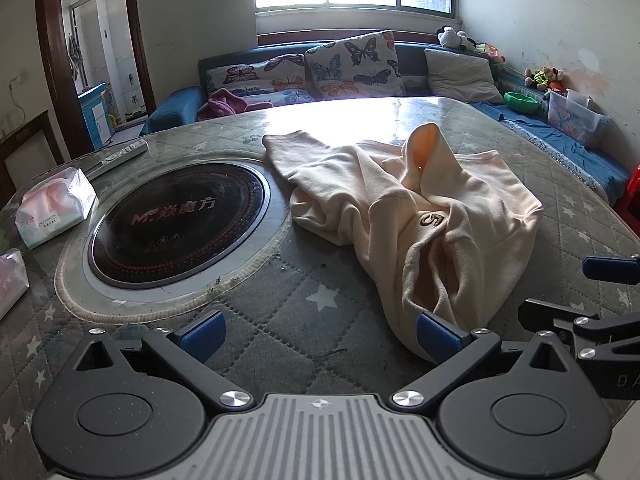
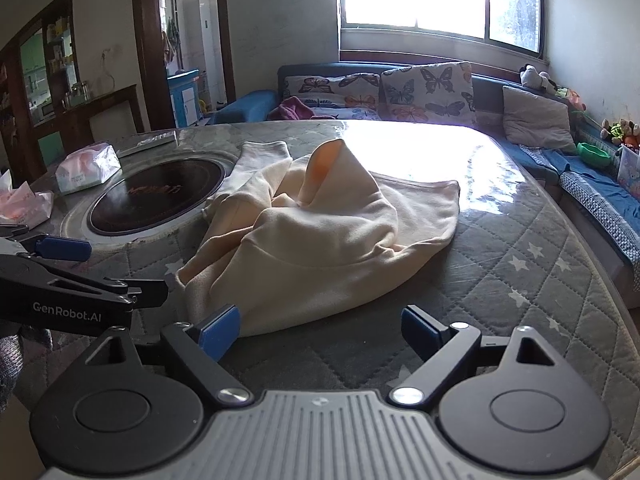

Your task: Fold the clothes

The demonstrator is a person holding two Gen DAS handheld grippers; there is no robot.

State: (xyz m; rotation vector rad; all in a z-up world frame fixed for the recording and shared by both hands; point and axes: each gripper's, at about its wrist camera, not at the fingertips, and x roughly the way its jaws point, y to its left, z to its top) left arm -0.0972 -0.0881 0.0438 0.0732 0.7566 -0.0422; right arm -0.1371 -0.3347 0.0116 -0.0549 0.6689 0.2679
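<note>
A cream hooded sweatshirt [image 1: 420, 216] lies crumpled on the quilted round table, its hood standing up and one sleeve stretched toward the far left. In the right wrist view the same sweatshirt [image 2: 320, 240] fills the middle of the table. My left gripper [image 1: 320, 332] is open just before the garment's near edge, its right pad touching the cloth. My right gripper [image 2: 320, 330] is open too, its left pad against the near hem. Each gripper shows at the other view's edge: the right gripper [image 1: 600, 276] and the left gripper [image 2: 64, 252].
A black round induction hob [image 1: 180, 220] is set in the table [image 1: 280, 312] left of the sweatshirt. Tissue packs [image 1: 56, 208] and a remote [image 1: 120, 156] lie at the far left. A blue sofa with butterfly cushions [image 1: 352, 64] stands behind the table.
</note>
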